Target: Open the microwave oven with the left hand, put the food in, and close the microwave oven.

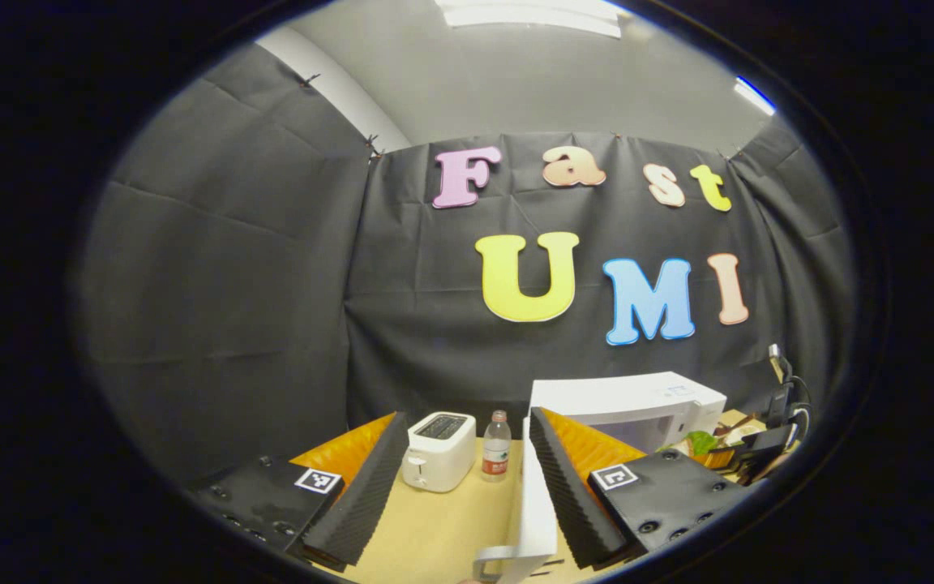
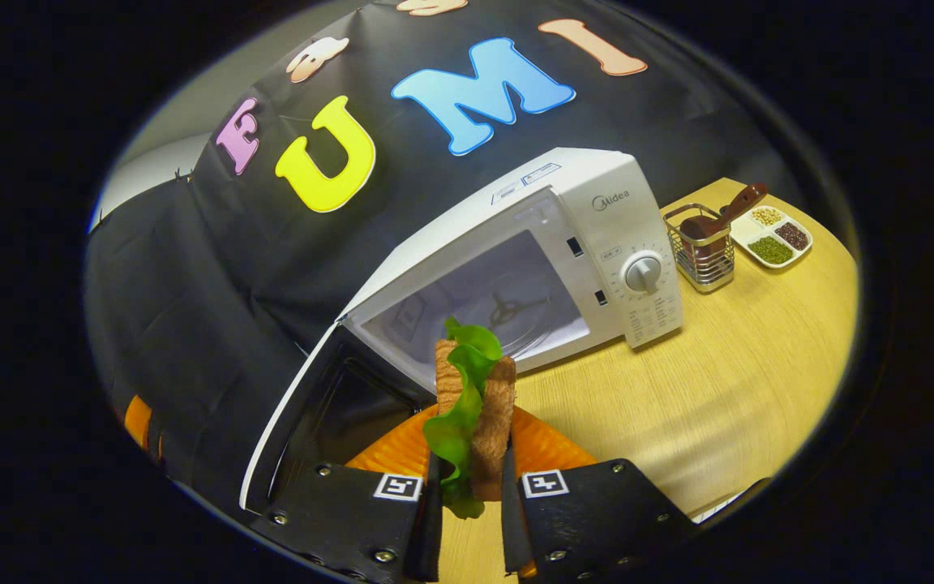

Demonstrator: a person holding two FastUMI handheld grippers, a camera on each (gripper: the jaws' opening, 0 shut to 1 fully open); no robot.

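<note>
The white microwave [image 2: 564, 243] stands on the wooden table with its door [image 2: 329, 414] swung wide to the left and its cavity [image 2: 499, 300] showing. My right gripper [image 2: 471, 478] is shut on a sandwich [image 2: 479, 397] of brown bread and green lettuce, held upright just in front of the cavity. In the left gripper view my left gripper [image 1: 467, 426] is open wide. The white door's edge [image 1: 536, 503] stands between its fingers, close to the right finger, with the handle [image 1: 495, 560] at the bottom. The microwave body [image 1: 629, 401] lies beyond.
A white toaster [image 1: 439, 450] and a small water bottle [image 1: 497, 446] stand at the back of the table [image 2: 718, 389], left of the microwave. Right of it are a wire basket with a brown scoop [image 2: 702, 247] and a white tray of beans [image 2: 771, 235].
</note>
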